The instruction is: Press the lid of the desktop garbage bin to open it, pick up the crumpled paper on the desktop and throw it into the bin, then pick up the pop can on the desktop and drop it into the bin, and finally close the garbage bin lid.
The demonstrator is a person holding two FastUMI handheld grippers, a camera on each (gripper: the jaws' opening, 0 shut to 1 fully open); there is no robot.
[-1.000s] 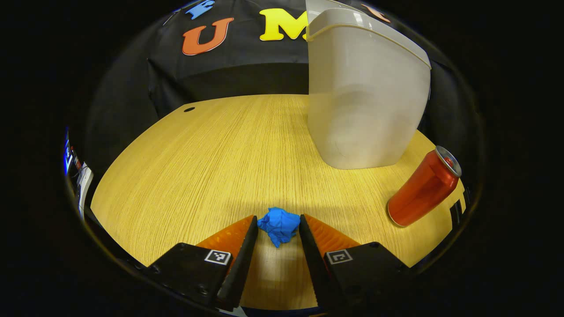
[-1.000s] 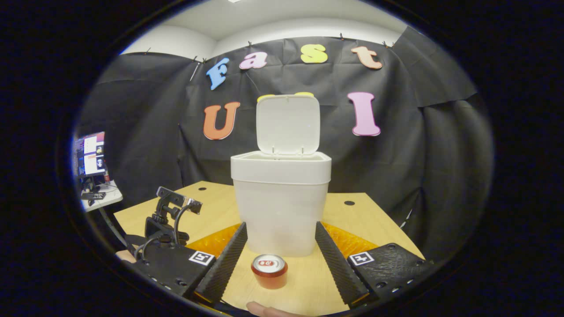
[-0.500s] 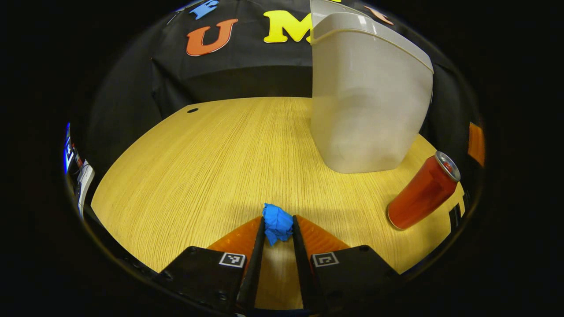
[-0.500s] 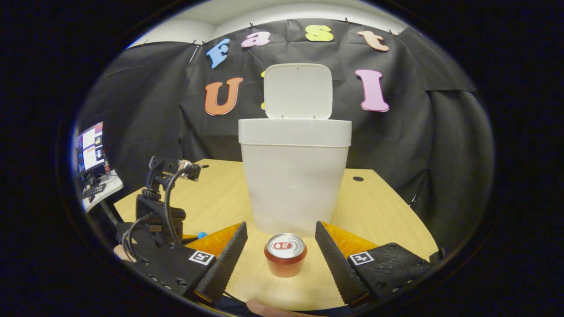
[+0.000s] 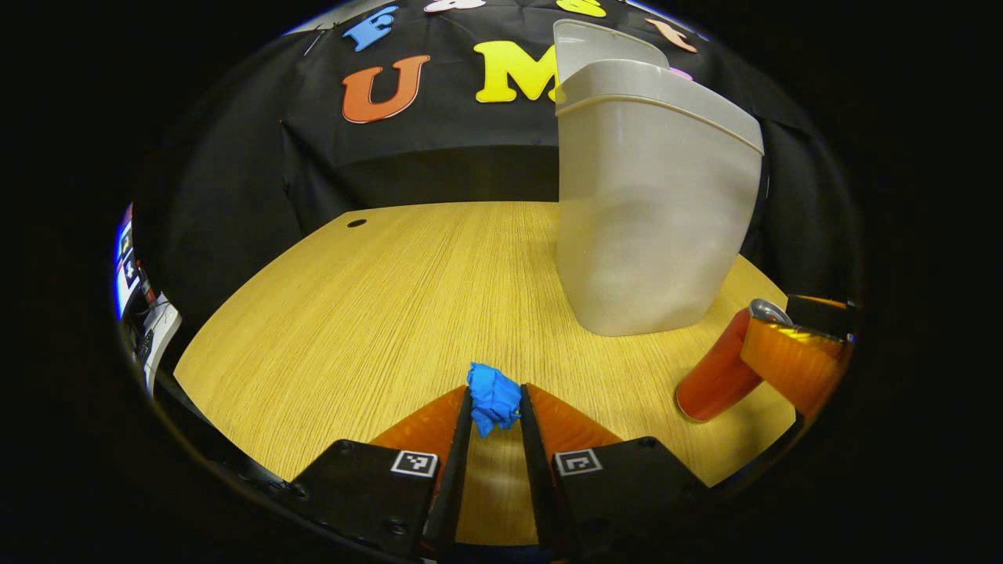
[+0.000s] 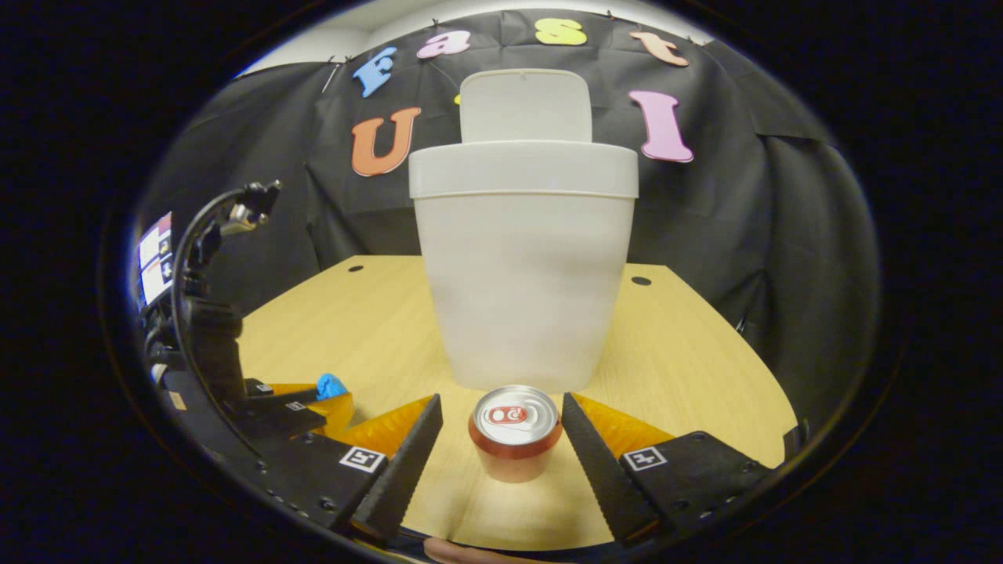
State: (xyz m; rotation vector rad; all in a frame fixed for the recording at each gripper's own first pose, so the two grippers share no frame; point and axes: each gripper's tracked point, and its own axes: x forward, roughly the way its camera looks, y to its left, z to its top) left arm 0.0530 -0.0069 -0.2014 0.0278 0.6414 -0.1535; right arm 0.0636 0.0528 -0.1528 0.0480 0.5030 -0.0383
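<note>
In the left gripper view, your left gripper (image 5: pixel 494 427) has its two fingers pulled in close, and both press on the blue paper ball (image 5: pixel 493 403), which sits low near the front of the wooden table (image 5: pixel 376 313). To the left of the ball you have a wide stretch of bare table that runs out to the rounded edge, with a small dark hole (image 5: pixel 356 223) near the far edge. Moving right, the pale bin (image 5: pixel 650 227) stands upright toward the back of the table, and its lid (image 5: pixel 603 47) is tipped up. Right of the bin, near the table's right edge, stands the red can (image 5: pixel 709 372), and one finger of your other gripper is just beside it. In the right gripper view, your right gripper (image 6: pixel 501 454) is spread wide, with the can (image 6: pixel 515 431) standing between the fingers. A gap shows on the left side; on the right side you cannot tell if the finger touches. The bin (image 6: pixel 523 258) stands just behind the can.
</note>
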